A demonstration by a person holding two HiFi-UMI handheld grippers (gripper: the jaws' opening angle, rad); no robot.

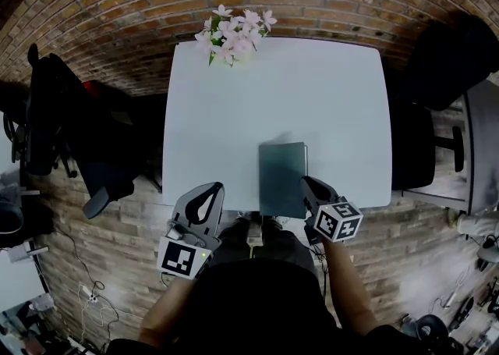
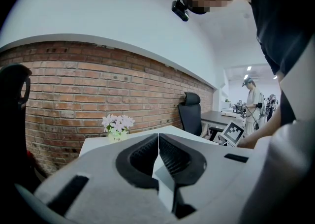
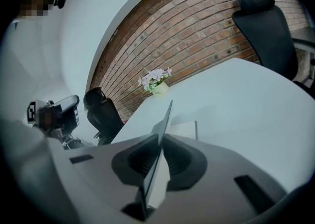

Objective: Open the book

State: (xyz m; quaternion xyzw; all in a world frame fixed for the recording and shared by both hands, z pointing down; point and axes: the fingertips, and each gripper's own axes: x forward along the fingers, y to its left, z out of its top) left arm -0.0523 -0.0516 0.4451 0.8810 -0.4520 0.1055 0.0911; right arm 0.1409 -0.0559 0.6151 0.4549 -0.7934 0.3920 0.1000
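Your book (image 1: 282, 178) has a plain dark grey-green cover; the table (image 1: 327, 88) is white. Your left gripper (image 1: 208, 191) and right gripper (image 1: 309, 186) are pale grey with black pads and black-and-white square-marker cubes. The flowers (image 1: 234, 33) are pale pink, the brick wall (image 1: 117, 10) red-brown, the office chair (image 1: 448, 61) black

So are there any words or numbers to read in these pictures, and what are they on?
Nothing here can be read for sure.
Flower pot label: small print, too blurred to read.
Book cover: no words visible.
Square markers: black-and-white patterns, no letters or numbers.
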